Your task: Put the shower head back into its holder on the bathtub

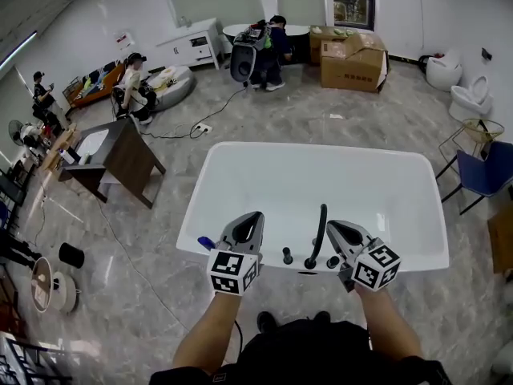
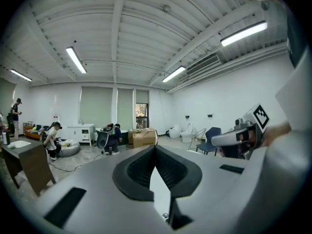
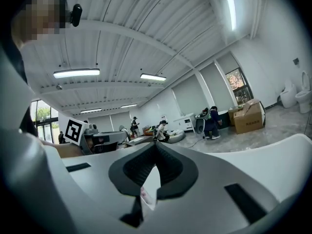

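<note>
The person is standing at the near edge of the white bathtub [image 1: 417,260] and holding both tongs just above its rim. The left tongs [image 1: 253,218] are pointing out over the basin with their jaws pressed together at the tips and nothing between them. The right tongs [image 1: 333,225] are pinched shut in the same way and are equally empty. Both are probably hovering here because the fittings sit in the middle of this near edge.

The shower head [image 1: 321,229] appears to be the slim black curved piece rising from the rim between the two tongs, nearer the right one. It is standing upright with its foot on the rim. That suggests it is already sitting in its holder, though the socket itself is too small to make out. Neither pair of tongs is touching it. Two short black knobs are flanking its base, one [image 1: 287,255] on the left and one [image 1: 333,261] on the right beside the right tongs. Something small and blue [image 1: 205,243] is lying on the rim by the left tongs, and I cannot tell what it is.

The basin is showing only bare white surface. Cardboard boxes [image 1: 353,61] are resting against the far wall, well apart from the tub, and their contents are not showing.
</note>
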